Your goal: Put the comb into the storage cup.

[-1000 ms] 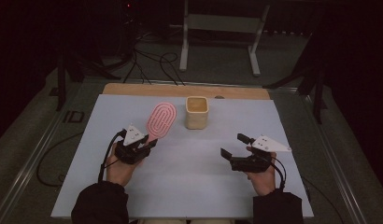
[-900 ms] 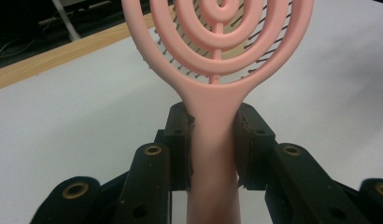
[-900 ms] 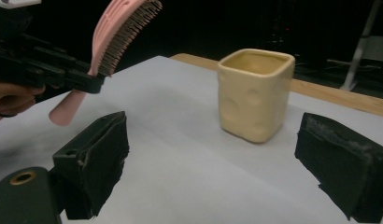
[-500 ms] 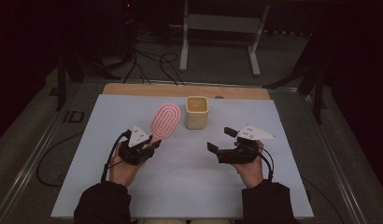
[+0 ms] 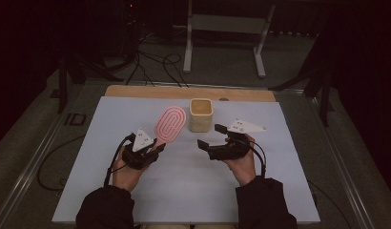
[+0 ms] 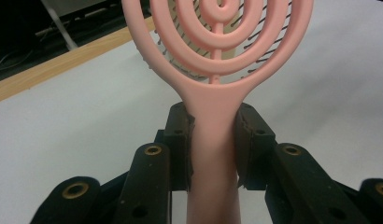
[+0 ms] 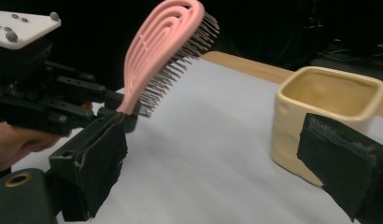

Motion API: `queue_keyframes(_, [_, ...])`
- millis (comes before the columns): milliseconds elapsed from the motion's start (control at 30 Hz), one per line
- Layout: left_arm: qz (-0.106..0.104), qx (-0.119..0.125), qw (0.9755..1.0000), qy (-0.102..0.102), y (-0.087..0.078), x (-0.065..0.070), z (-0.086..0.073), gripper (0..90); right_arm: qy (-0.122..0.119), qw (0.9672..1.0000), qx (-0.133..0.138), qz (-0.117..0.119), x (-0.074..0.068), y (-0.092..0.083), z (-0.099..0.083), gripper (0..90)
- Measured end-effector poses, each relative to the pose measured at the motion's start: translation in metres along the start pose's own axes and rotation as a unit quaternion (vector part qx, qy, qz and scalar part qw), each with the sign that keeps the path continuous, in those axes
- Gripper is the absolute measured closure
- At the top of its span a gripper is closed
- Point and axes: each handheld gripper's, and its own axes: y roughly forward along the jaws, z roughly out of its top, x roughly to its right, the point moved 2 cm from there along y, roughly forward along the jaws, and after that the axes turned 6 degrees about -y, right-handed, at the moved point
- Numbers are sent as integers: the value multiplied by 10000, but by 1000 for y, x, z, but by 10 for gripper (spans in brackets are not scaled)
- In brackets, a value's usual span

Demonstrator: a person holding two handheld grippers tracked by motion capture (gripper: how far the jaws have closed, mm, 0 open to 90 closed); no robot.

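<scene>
A pink hairbrush (image 5: pixel 170 124) with dark bristles is held off the table by its handle (image 6: pixel 213 154), with my left gripper (image 5: pixel 153 147) shut on it. The brush head tilts up toward a cream square cup (image 5: pixel 201 114) that stands upright on the white table. In the right gripper view the hairbrush (image 7: pixel 159 51) rises at the left and the cup (image 7: pixel 320 114) sits at the right. My right gripper (image 5: pixel 209 137) is open, just in front of the cup, its jaws wide apart and pointing left toward the brush. Nothing is between its pads (image 7: pixel 98 163).
The white table top (image 5: pixel 184 186) has a wooden strip (image 5: pixel 184 92) along its far edge. Beyond it stand a metal frame (image 5: pixel 227 28) and loose cables (image 5: pixel 150 62) on the dark floor. The person's two dark sleeves come in at the bottom edge.
My right gripper has moved left and forward, from the right side of the table to just in front of the cup. The left gripper with the brush has shifted slightly right.
</scene>
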Motion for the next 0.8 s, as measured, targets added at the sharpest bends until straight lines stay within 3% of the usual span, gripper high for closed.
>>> queue_keyframes(600, [-76,63,9998,170,3,12,2,702,256,9990,-69,357,-9,33,12,96])
queue_keyframes(800, [-124,104,9997,208,4,15,3,702,291,9989,-124,360,-15,47,18,166])
